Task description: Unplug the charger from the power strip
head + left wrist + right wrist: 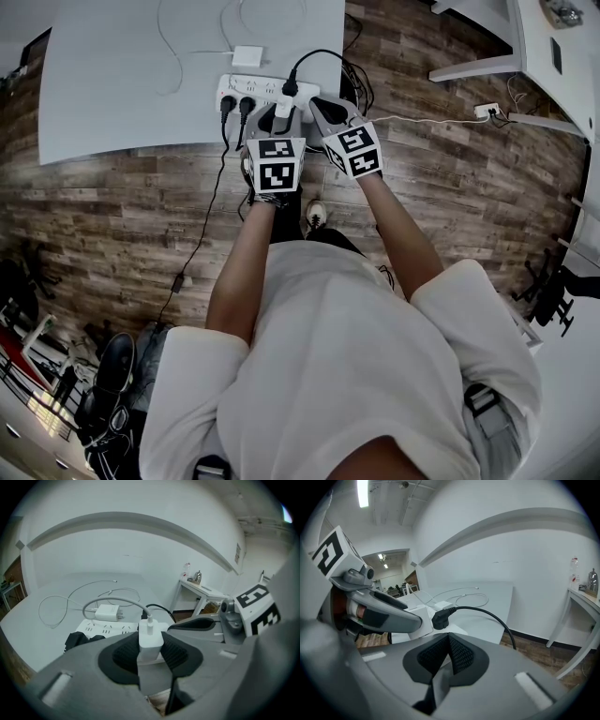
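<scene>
**A:** Head view first. Any writing?

**B:** Only the black-and-white square patterns on the marker cubes [275,161]. The left gripper [282,117] reaches the charger [284,105] at the near edge of the power strip [246,87] on the white table [112,84]. The right gripper [327,106] is just beside it.

**A:** Left gripper view?

**B:** Both pads press the white charger [150,639] from either side, with its white cable [110,603] arching off the top. I can't tell whether its prongs sit in the strip [108,628].

**A:** Right gripper view?

**B:** The pads [457,656] meet with nothing between them. A black plug [440,618] lies beyond.
</scene>
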